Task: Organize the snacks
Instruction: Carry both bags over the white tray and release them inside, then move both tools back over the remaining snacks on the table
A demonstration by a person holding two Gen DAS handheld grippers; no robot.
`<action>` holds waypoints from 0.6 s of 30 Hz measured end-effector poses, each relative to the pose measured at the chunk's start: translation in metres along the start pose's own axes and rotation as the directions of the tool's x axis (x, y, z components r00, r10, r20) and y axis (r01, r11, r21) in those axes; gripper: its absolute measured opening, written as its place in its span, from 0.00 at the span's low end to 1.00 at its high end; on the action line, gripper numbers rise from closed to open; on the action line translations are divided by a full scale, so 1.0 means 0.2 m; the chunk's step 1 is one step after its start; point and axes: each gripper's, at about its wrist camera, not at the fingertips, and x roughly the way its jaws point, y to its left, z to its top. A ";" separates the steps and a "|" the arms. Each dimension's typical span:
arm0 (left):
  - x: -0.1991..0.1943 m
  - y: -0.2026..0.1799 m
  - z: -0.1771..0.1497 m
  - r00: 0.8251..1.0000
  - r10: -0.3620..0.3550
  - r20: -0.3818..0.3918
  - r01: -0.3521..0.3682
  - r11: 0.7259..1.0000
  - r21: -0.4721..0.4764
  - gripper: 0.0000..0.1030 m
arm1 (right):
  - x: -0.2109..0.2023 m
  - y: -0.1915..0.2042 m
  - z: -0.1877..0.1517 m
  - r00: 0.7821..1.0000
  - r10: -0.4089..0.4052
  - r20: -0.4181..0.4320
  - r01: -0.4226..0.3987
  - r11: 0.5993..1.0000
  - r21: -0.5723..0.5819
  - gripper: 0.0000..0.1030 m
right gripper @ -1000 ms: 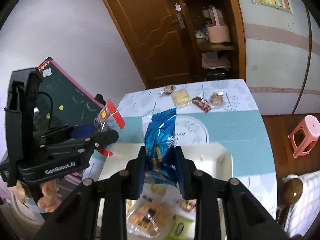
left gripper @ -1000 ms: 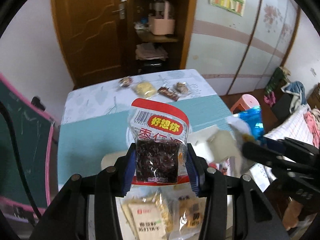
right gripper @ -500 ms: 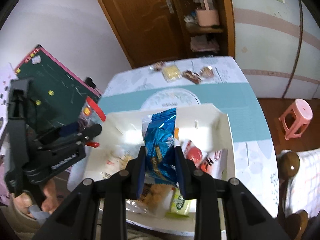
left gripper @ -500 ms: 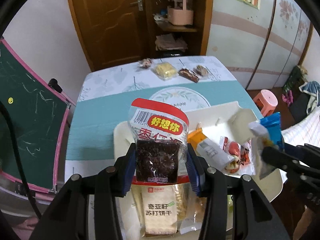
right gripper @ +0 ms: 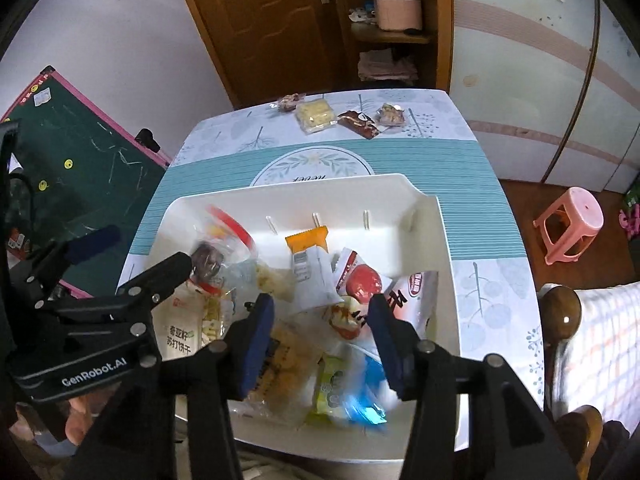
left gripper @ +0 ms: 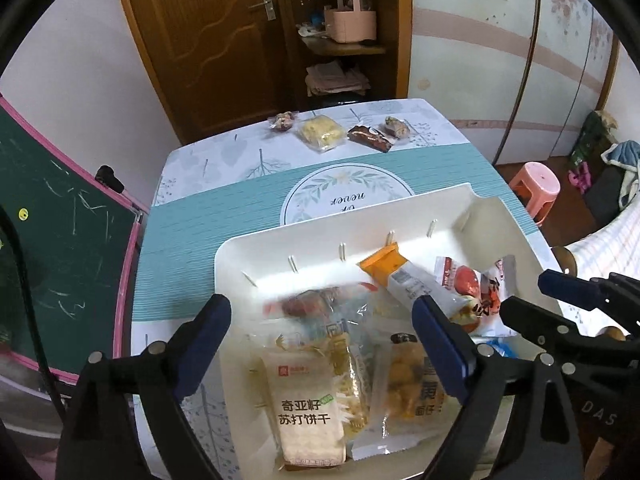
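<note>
Nearest you, both tools hang over the near end of the white bin [left gripper: 404, 216]. Your left gripper [left gripper: 320, 332] has its blue pads spread wide with nothing between them; below that gap lies the soda-cracker pack [left gripper: 308, 412], and just right of it a pack of yellow puffs [left gripper: 400, 392]. Your right gripper [right gripper: 320, 320] is spread apart too, holding nothing.

Only the right wrist view shows the blue foil packet [right gripper: 366, 404], blurred, low in the bin's near right corner beside a green-and-yellow sachet [right gripper: 330, 392], under and slightly behind the right finger. In the left wrist view that corner is mostly hidden behind the right tool. The red-capped clear pouch [right gripper: 224, 248], also smeared by motion, sits at the bin's left side just past the left tool's tip; the left view shows it only as a reddish blur ahead of the open fingers.

Mid-bin lie an orange-ended wrapper [right gripper: 308, 256] and a white pack with a red fruit [right gripper: 360, 280], touching each other.

Farther off, four small snacks [left gripper: 340, 134] sit in a row at the far edge of the table [left gripper: 192, 216], well apart from the bin.
</note>
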 end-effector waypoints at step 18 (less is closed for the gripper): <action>-0.04 0.00 0.00 0.999 -0.036 0.018 0.036 0.999 -0.015 0.89 | 0.00 -0.01 -0.01 1.000 0.022 0.006 -0.022 1.000 0.012 0.48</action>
